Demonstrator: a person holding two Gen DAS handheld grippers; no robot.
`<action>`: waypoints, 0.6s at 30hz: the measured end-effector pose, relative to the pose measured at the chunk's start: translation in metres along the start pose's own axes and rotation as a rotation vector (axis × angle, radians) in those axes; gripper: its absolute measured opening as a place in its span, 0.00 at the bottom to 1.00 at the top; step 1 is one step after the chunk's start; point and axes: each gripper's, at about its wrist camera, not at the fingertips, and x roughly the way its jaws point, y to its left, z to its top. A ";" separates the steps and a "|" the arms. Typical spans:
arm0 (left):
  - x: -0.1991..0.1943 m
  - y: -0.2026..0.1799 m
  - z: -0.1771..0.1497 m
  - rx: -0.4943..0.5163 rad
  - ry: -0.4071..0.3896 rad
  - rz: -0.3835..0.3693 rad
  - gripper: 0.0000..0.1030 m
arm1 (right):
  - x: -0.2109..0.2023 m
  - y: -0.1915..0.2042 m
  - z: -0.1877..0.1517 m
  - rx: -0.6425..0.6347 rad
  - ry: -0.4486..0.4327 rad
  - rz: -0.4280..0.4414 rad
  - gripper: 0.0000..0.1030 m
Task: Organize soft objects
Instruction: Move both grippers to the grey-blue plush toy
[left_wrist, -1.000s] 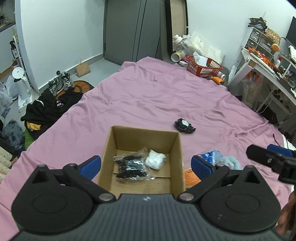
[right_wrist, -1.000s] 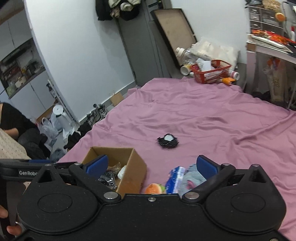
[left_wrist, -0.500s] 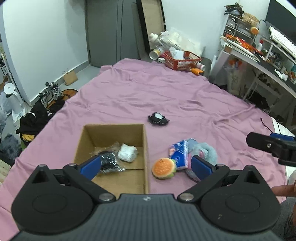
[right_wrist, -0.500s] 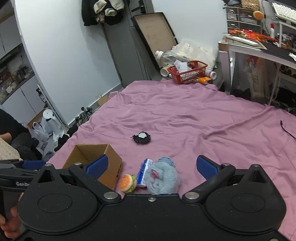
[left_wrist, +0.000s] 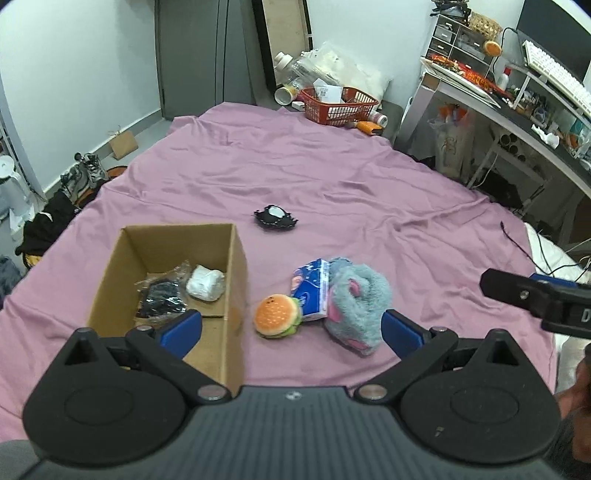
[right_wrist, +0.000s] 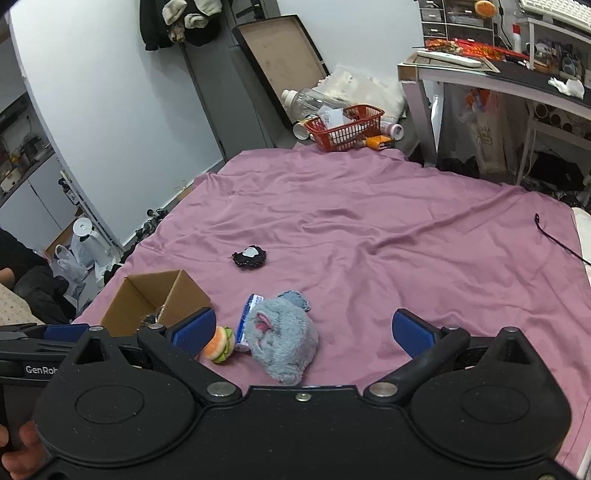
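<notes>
The left gripper (left_wrist: 290, 330) is held low over the near edge of the bed, its blue-padded fingers (left_wrist: 181, 332) spread wide and holding nothing; between them lie the burger plush (left_wrist: 277, 315) and the near right corner of the cardboard box (left_wrist: 236, 295). The right gripper (right_wrist: 303, 332) hovers just to the right of it, level and pointing the same way down the bed, jaws likewise wide apart and empty, with the grey fluffy toy (right_wrist: 282, 339) lying between its fingers. At the lower left corner of the right wrist view, a person's hand (right_wrist: 18, 448) grips the left tool's handle.

The grey toy touches a blue tissue pack (left_wrist: 310, 288), which touches the burger plush; all three sit in a cluster on the purple sheet (left_wrist: 332, 177) just right of the box. Inside the box lie a black item in clear wrap (left_wrist: 162, 297) and a white bundle (left_wrist: 205, 286), side by side on the box floor. Farther up the sheet, well apart from the cluster, sits a small black frilly piece with a white centre (left_wrist: 275, 218). Beyond the far edge of the bed stands a red basket (left_wrist: 340, 107), and a desk (left_wrist: 517, 110) runs along the right
</notes>
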 end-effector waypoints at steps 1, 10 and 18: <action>0.001 -0.002 -0.001 -0.001 0.000 0.002 0.99 | 0.001 -0.002 -0.001 0.002 -0.001 0.003 1.00; 0.018 -0.017 -0.004 -0.013 -0.005 -0.015 0.97 | 0.024 -0.022 -0.013 0.093 0.052 0.052 0.98; 0.044 -0.023 -0.007 -0.023 0.017 -0.032 0.81 | 0.047 -0.034 -0.020 0.159 0.127 0.069 0.89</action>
